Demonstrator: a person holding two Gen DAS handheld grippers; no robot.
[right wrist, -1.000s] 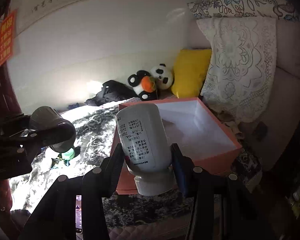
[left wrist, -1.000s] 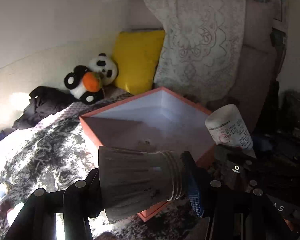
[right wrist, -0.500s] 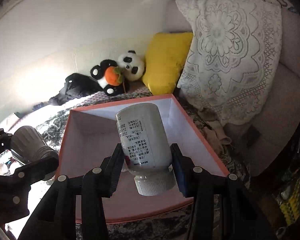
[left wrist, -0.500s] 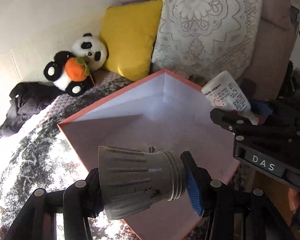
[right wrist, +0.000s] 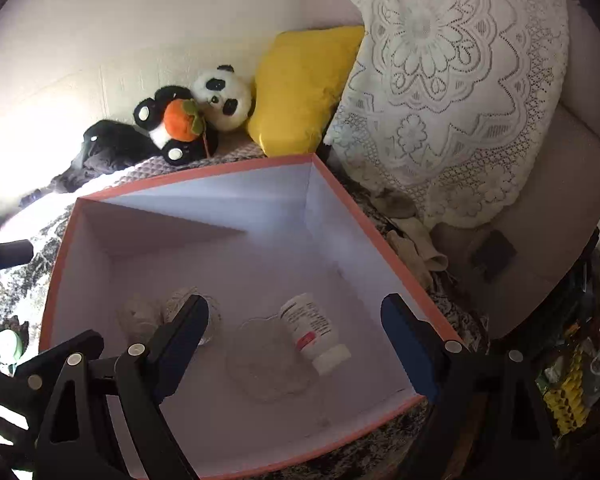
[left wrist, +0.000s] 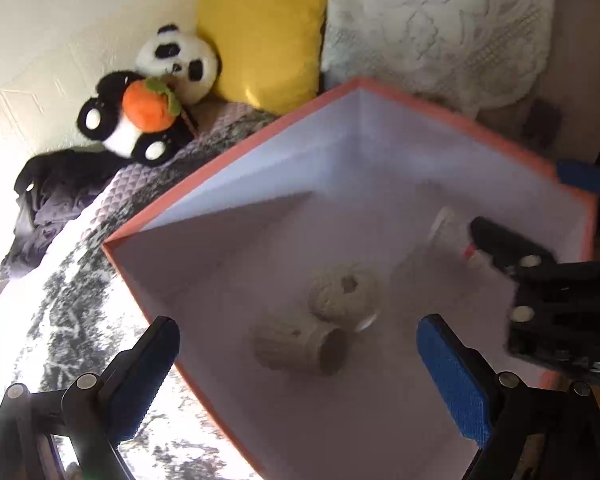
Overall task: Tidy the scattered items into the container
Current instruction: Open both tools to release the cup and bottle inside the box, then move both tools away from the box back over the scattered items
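An orange-rimmed box with a pale inside sits on the bed; it also shows in the right wrist view. My left gripper is open and empty above it. A grey ribbed cup lies on its side on the box floor beside a beige yarn ball. My right gripper is open and empty over the box. A white pill bottle lies on the box floor next to a clear dish. The cup is partly hidden by a finger.
A panda plush with an orange fruit, a yellow cushion and a lace pillow stand behind the box. Dark clothing lies at the back left. The bed has a black-and-white cover.
Both grippers have opened. The grey cup has dropped from the left gripper and the white bottle from the right one; both now lie in the box. Both grippers moved closer over the box.
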